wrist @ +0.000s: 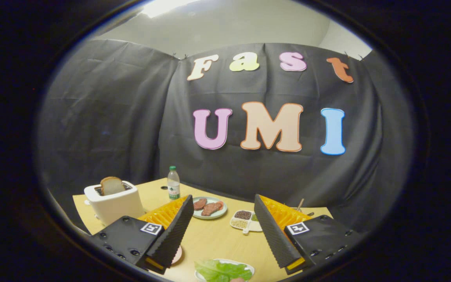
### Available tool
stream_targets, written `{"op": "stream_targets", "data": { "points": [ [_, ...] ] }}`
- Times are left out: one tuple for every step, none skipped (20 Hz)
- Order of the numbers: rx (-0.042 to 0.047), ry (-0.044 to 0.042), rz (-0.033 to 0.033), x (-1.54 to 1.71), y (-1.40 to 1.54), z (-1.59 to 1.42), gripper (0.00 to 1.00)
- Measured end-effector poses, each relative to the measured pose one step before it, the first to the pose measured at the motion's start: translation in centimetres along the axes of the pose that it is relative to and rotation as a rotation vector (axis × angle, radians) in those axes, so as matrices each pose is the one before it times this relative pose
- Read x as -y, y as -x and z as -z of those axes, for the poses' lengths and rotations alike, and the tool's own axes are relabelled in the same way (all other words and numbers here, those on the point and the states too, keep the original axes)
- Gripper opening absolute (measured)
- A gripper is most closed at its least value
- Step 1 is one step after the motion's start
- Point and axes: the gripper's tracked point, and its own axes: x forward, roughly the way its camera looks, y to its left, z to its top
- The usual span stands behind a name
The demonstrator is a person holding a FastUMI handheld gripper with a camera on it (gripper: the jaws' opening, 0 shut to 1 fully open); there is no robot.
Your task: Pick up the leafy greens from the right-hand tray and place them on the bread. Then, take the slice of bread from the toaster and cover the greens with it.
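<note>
The gripper view looks along the hand-held gripper [223, 231], whose two ribbed fingers stand wide apart with nothing between them, raised above the wooden bench [210, 239]. The greens [219, 270] lie on a white tray [249, 268] just below and between the fingertips, close to the near edge of the bench; something pinkish peeks out beside them, too cut off to name. Beyond the left finger stands a white toaster [114, 203] with a bread slice [112, 185] sticking up from its slot. A water bottle [174, 183] stands behind it, and between the fingers farther off sit a plate of meat [210, 207] and a small divided dish [245, 221] of grains. The bread meant to receive the greens cannot be made out for certain. The greens look light, soft and floppy, likely to tear or slip from a shallow pinch; a grip across the bunched, ruffled middle, rather than a thin edge, seems safest.
</note>
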Motion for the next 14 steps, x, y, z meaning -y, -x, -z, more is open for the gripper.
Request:
{"op": "stream_targets", "data": {
  "points": [
    [-0.02042,0.00472,-0.01926,0.108,-0.209,0.575,0.99],
    [-0.02128,0.00458,-0.01762,0.069,-0.132,0.7,0.99],
    [-0.0166,0.00141,-0.01565,0.16,-0.149,0.544,0.99],
    [-0.0192,0.00025,-0.01597,0.127,-0.172,0.685,0.99],
    [-0.02317,0.00086,-0.01897,0.106,-0.219,0.68,0.99],
    [-0.02454,0.00171,-0.01968,-0.052,-0.226,0.846,0.99],
    [-0.0337,0.00359,-0.0262,-0.129,-0.168,0.924,0.99],
    [-0.03659,0.00489,-0.0287,-0.3,-0.159,1.1,0.99],
    [-0.03742,0.01425,-0.019,-0.092,-0.278,1.058,0.99],
    [-0.02891,0.02109,-0.01362,0.049,-0.208,0.726,0.99],
    [-0.02207,0.01892,-0.01859,-0.176,-0.298,0.645,0.99],
    [-0.02011,0.0116,-0.0219,-0.274,-0.3,0.774,0.99],
    [-0.0221,0.00736,-0.02651,-0.476,-0.38,0.666,0.99],
    [-0.0219,0.01332,-0.02236,-0.413,-0.34,0.769,0.99]
  ]
}}
